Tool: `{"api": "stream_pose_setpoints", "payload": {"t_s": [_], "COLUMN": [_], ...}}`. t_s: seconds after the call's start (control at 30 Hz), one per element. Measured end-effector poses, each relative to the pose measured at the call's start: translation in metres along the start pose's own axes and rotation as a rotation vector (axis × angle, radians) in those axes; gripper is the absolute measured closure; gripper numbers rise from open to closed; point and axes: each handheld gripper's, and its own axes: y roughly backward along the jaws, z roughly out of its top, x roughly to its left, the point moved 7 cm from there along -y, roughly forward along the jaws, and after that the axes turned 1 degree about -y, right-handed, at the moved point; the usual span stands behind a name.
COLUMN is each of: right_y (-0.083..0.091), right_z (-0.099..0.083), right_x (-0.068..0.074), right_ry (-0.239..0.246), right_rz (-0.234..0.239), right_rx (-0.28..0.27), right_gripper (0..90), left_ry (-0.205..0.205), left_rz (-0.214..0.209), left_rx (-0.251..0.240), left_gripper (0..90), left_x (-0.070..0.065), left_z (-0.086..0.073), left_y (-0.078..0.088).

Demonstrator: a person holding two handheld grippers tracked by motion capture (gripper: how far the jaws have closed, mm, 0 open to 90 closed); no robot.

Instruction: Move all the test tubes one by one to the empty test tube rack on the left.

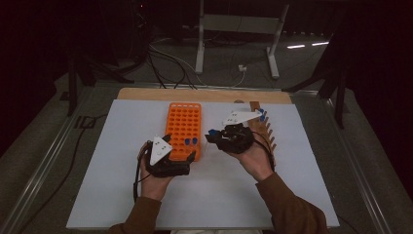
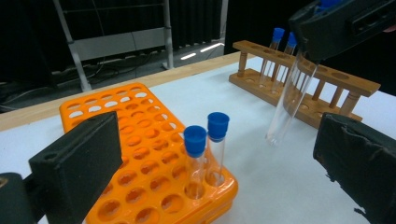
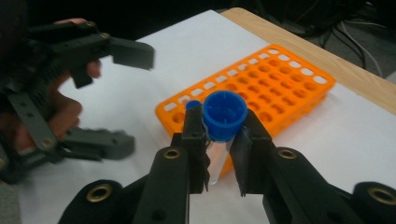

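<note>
Right gripper (image 3: 218,140) was clamped on a capped test tube (image 3: 224,116) just under the blue cap; clear body hung free below; light, rigid, slick, breakable, so grip near cap was sound; left gripper (image 2: 219,163) was wide open, empty, flanking the orange rack (image 2: 140,140)

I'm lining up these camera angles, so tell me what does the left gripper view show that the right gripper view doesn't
Left gripper view alone: the wooden rack with capped tubes standing in it, and the full clear length of the held test tube. Right gripper view alone: the right gripper shut on that tube just below its blue cap, seen from above, plus the open left gripper in a hand. Both share the orange rack on the white table.
</note>
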Motion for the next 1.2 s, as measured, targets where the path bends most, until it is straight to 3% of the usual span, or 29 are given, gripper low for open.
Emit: {"api": "stream_pose_setpoints", "payload": {"t_s": [0.3, 0.57, 0.67, 0.87, 1.07, 1.2], "right_y": [-0.011, -0.021, -0.023, -0.026, -0.026, -0.022], "right_z": [0.003, 0.004, 0.004, 0.004, 0.003, 0.004], "right_x": [0.019, 0.034, 0.037, 0.04, 0.039, 0.036], "right_ry": [0.006, 0.021, 0.026, 0.03, 0.021, 0.012], "right_rz": [0.057, 0.092, 0.096, 0.102, 0.107, 0.102], "right_rx": [0.0, 0.017, 0.02, 0.025, 0.037, 0.02], "right_gripper": [76.7, 76.6, 76.6, 76.7, 75.5, 60.6], "left_ry": [-0.025, -0.048, -0.052, -0.073, -0.086, -0.077], "left_rz": [-0.039, -0.075, -0.11, -0.133, -0.14, -0.13], "left_rx": [0.007, -0.002, 0.006, 0.008, 0.015, 0.018], "left_gripper": [18.2, 48.5, 60.7, 75.4, 78.0, 78.0], "left_x": [-0.012, -0.018, -0.02, -0.023, -0.025, -0.021], "left_z": [0.001, 0.002, 0.0, -0.002, -0.003, -0.005], "left_y": [-0.004, -0.003, -0.004, -0.004, -0.005, -0.005]}}
